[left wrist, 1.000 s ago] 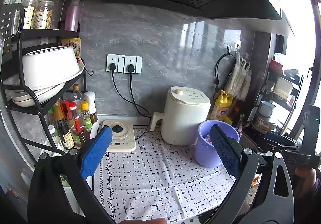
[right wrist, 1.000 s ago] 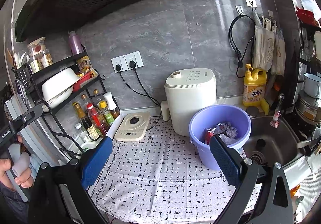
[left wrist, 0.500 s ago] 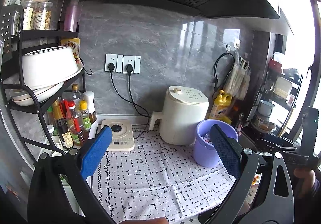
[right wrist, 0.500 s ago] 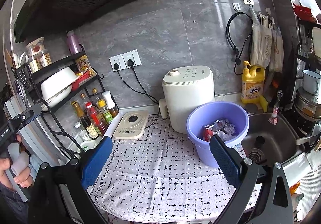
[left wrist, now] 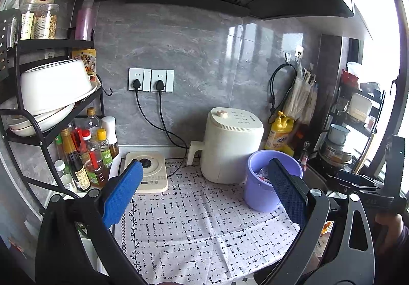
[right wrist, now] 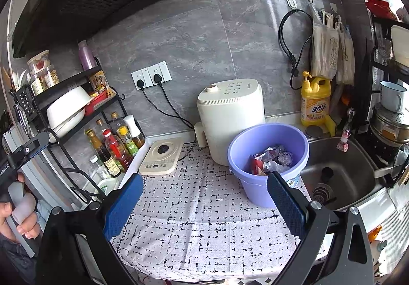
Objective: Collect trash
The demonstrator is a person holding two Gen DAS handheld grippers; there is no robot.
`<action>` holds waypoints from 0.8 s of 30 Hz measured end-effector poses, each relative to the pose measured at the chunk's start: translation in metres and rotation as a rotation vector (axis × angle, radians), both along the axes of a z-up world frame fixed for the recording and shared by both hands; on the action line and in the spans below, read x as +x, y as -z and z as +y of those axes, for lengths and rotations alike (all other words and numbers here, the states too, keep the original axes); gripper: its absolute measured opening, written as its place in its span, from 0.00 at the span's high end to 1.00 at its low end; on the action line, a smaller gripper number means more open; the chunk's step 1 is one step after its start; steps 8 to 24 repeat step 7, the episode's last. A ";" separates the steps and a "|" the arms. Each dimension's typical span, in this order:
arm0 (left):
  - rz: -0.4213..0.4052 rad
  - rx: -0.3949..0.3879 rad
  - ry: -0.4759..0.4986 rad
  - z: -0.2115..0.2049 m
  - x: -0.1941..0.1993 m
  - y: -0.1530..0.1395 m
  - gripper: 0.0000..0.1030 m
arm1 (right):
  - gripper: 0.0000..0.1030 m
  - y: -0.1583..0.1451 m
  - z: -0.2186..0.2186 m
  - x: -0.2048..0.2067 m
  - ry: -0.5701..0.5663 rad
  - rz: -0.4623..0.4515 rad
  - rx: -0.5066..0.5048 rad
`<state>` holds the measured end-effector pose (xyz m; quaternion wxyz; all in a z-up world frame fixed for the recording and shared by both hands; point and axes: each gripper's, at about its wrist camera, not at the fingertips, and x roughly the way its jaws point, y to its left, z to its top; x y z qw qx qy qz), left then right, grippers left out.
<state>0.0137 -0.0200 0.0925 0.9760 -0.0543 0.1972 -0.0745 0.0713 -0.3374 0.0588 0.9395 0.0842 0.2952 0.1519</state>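
Note:
A purple bucket point(right wrist: 258, 154) stands on the patterned white cloth point(right wrist: 204, 213) beside the sink; it holds crumpled wrappers point(right wrist: 271, 159), red, silver and purple. The bucket also shows in the left wrist view point(left wrist: 260, 190) at the right. My left gripper point(left wrist: 204, 187) is open and empty, held back above the cloth's near part. My right gripper point(right wrist: 204, 198) is open and empty, above the cloth, its right finger in front of the bucket's lower right side. No loose trash shows on the cloth.
A white air fryer point(right wrist: 230, 116) stands behind the bucket. A small induction cooker point(right wrist: 161, 157) lies left of it, plugged into wall sockets. A black rack point(right wrist: 76, 116) with bowls and sauce bottles fills the left. A steel sink point(right wrist: 337, 172) and yellow detergent bottle point(right wrist: 314, 101) are right.
Both grippers have drawn back and slightly away from the counter, so the bucket and air fryer look a little smaller. Both stay open and empty.

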 end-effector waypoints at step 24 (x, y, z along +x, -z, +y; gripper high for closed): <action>0.021 -0.014 -0.023 0.004 0.011 0.006 0.06 | 0.08 0.003 -0.003 0.010 -0.003 0.016 -0.008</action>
